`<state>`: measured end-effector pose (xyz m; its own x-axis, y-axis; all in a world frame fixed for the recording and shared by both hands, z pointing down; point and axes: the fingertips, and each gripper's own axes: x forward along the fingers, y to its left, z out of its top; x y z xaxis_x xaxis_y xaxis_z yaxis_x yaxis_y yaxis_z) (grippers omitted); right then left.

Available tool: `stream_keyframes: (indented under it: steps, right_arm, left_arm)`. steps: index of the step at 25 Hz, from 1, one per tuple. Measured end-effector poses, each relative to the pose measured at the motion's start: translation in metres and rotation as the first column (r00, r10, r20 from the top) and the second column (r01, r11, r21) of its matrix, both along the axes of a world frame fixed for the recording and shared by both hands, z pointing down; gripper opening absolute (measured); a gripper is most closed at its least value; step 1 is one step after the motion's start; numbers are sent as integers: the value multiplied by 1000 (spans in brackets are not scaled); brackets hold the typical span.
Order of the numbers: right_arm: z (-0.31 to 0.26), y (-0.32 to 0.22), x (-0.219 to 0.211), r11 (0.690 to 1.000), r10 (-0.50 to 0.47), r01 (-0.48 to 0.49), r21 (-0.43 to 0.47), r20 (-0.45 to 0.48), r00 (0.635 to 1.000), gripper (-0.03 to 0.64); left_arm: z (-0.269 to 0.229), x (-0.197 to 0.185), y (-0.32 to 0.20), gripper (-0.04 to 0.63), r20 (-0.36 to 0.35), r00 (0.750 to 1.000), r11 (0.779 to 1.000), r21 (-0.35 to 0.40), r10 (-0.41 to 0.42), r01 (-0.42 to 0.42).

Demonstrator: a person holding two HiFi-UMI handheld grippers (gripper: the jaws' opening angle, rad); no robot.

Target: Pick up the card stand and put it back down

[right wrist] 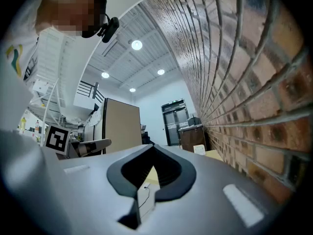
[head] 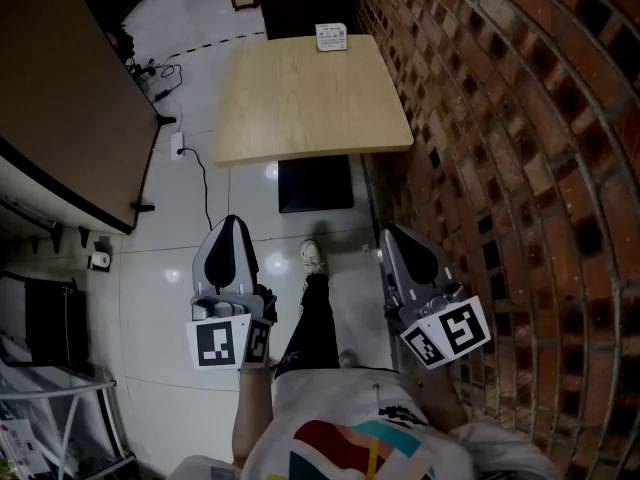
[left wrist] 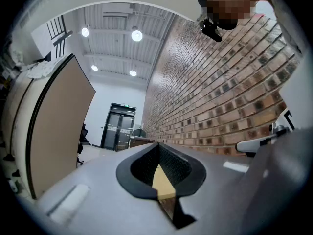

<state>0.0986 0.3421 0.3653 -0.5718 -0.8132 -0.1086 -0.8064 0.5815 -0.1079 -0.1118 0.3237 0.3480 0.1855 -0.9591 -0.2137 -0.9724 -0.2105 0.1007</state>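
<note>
The card stand, a small white upright card, stands at the far edge of the light wooden table. In the right gripper view the card stand shows small and far off beside the brick wall. Both grippers hang low by the person's body, well short of the table. My left gripper points toward the table with its jaws together and nothing between them. The right gripper is likewise shut and holds nothing.
A brick wall runs along the right, close to the right gripper. A black base sits under the table. A power strip with its cable lies on the white floor. A dark partition stands at the left. The person's shoe is between the grippers.
</note>
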Motion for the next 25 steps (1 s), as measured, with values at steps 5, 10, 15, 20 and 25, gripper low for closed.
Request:
stream_keyframes:
  steps: [5, 10, 15, 20, 25]
  right_arm:
    - [10, -155, -23, 1000, 19, -19, 11, -29, 999, 5]
    - [-36, -318, -52, 993, 99, -97, 69, -35, 994, 5]
    - [-39, -408, -56, 987, 159, -158, 41, -14, 987, 5]
    - [-13, -458, -48, 985, 170, -170, -32, -22, 985, 5]
    - [-11, -484, -56, 988, 138, -142, -63, -55, 989, 5]
  left_arm:
    - [11, -30, -154, 5, -23, 1000, 1000, 7, -9, 9]
    - [-37, -57, -325, 5, 16, 999, 997, 66, 43, -44]
    - [-57, -74, -421, 5, 35, 998, 996, 72, 51, -53]
    - [-39, -96, -461, 5, 8, 1000, 1000, 15, -7, 7]
    - [-57, -129, -481, 5, -22, 996, 996, 36, -87, 87]
